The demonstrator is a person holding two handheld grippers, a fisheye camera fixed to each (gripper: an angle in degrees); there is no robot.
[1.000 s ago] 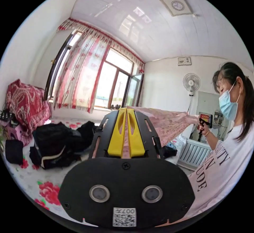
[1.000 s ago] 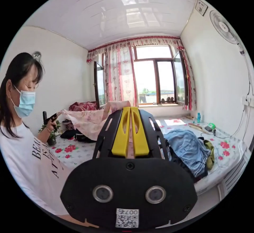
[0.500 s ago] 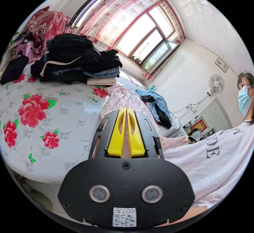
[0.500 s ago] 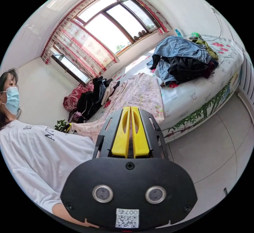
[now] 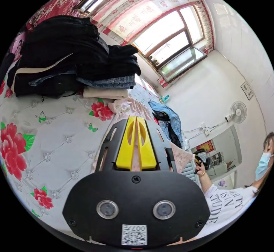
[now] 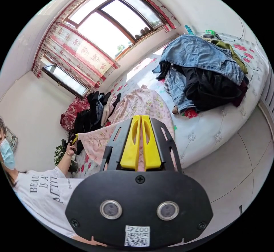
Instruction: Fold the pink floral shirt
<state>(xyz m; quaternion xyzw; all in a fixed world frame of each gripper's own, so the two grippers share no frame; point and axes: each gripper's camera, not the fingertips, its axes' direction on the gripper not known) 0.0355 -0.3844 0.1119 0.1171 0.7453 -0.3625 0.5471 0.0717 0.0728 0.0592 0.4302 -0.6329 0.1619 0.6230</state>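
Shirt (image 6: 137,106) now lowered onto bed (image 6: 217,132), both hand-held grippers clamping it

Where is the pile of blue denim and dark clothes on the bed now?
In the right gripper view, the denim pile lies on the bed to the upper right, beyond the pink floral shirt, toward the window.

Pink floral shirt (image 6: 142,103) near edge hidden behind right gripper (image 6: 140,145); bed (image 5: 57,132) cut off

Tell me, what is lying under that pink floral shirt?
The pink floral shirt is spread over the white bed cover with red flowers. Whatever lies beneath its middle is covered; I cannot tell.
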